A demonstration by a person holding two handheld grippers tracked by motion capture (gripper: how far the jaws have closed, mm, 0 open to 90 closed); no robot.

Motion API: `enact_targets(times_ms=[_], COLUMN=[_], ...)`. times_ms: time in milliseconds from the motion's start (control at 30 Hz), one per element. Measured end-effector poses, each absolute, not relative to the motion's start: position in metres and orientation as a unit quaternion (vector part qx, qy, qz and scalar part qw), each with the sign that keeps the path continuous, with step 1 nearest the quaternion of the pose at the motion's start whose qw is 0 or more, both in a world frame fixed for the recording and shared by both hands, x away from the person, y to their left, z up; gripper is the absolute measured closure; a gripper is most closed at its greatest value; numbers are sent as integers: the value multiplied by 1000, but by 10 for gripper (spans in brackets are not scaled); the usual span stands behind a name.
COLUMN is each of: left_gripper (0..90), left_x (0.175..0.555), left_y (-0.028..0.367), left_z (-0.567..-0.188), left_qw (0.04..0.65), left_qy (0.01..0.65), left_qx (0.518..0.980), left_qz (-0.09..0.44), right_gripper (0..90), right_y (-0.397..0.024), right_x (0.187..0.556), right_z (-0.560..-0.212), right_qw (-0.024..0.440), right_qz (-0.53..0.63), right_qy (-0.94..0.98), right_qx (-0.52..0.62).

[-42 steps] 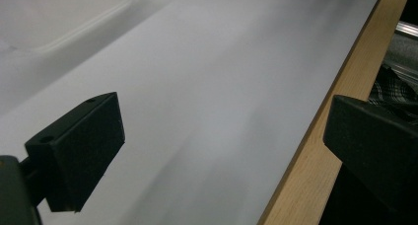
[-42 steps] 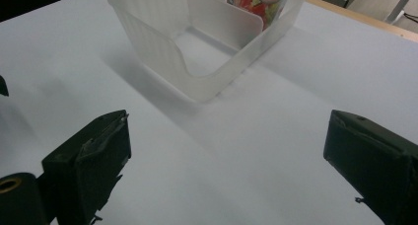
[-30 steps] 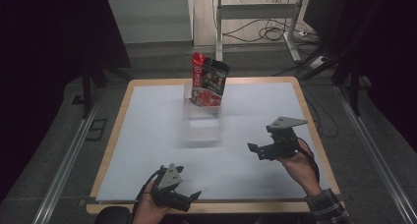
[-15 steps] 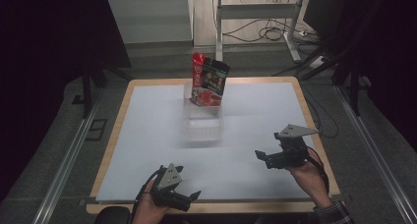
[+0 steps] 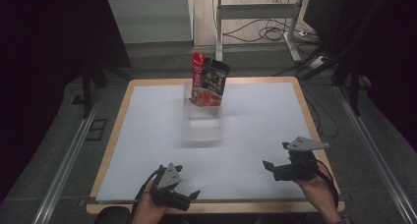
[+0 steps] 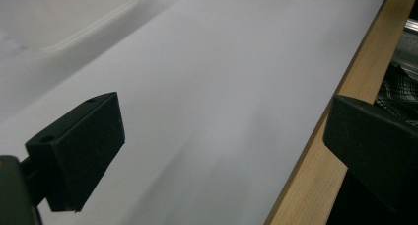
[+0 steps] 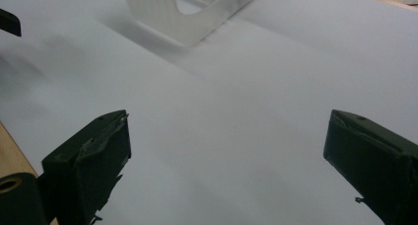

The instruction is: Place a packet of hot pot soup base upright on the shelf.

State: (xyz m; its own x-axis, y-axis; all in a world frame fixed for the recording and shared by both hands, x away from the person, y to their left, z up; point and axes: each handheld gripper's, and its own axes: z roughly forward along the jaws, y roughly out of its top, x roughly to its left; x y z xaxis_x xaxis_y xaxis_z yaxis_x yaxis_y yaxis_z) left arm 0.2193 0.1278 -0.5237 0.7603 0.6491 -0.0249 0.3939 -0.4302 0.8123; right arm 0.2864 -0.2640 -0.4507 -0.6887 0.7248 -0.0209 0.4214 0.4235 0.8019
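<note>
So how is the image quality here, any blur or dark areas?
High view: surroundings very dark, white table mat evenly lit, red-and-black snack bag sharp. Left gripper view: clear plastic container out of focus. Right gripper view: soft, streaky blur across the mat.

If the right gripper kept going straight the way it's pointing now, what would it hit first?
Probably the clear plastic container: it lies ahead of the open right gripper, slightly left of centre, with bare white tabletop between. Depth is uncertain.

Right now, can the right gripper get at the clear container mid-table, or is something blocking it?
Probably yes. The right gripper is open and holds nothing, and only bare white table surface lies between it and the clear container. The snack bag stands behind the container, out of the path.
</note>
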Motion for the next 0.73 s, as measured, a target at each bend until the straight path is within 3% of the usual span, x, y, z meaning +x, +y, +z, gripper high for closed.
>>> enact_targets(times_ms=[733], left_gripper=[21], left_x=[221], left_y=[126], left_z=[-525], left_qw=[425], left_qy=[310], left_qx=[837], left_qz=[153], right_gripper=[40], right_y=[-289], right_x=[267], right_z=[-487], right_qw=[205], right_qz=[380], right_qy=[824], right_qx=[366])
